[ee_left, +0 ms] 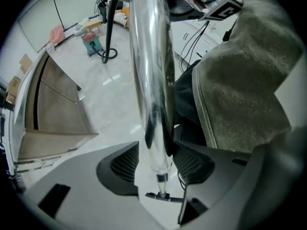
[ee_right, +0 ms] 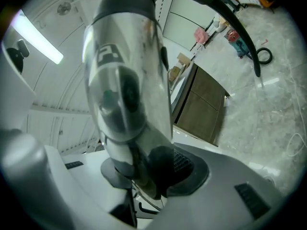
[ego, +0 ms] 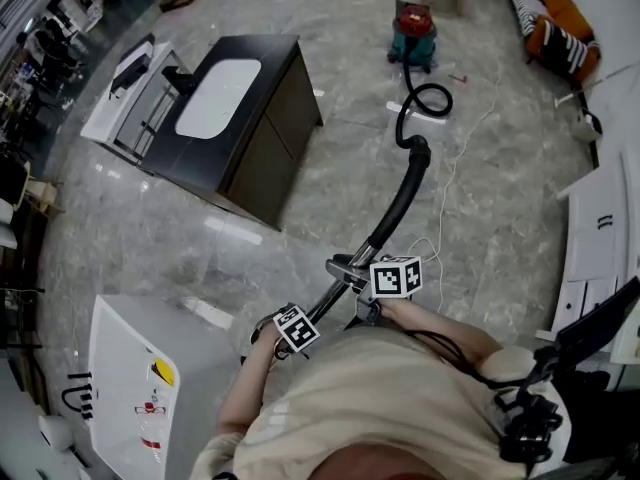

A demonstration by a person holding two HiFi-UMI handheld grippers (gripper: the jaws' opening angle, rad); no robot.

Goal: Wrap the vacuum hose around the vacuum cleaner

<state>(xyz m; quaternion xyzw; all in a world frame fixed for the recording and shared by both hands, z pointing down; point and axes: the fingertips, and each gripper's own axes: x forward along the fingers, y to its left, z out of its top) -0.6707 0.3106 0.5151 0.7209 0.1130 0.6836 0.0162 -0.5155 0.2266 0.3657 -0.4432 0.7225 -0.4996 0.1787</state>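
Observation:
A red and teal vacuum cleaner (ego: 412, 33) stands far off on the floor. Its black hose (ego: 400, 203) loops once beside it and runs toward me into a shiny metal wand (ego: 345, 273). My right gripper (ego: 397, 278) is shut on the wand's grey curved handle (ee_right: 127, 80), which fills the space between its jaws (ee_right: 148, 171). My left gripper (ego: 297, 328) points down, lower on the wand. The metal tube (ee_left: 153, 95) lies between its jaws (ee_left: 158, 164) against the right pad, with a thin gap at the left pad. The vacuum also shows small in both gripper views (ee_left: 91, 44) (ee_right: 238, 41).
A black cabinet with a white top (ego: 235, 118) stands left of the hose. A white appliance (ego: 140, 388) sits at my lower left. White cabinet parts (ego: 600, 228) line the right side. A thin white cord (ego: 450, 168) trails over the marble floor, and an orange cushion (ego: 550, 23) lies far right.

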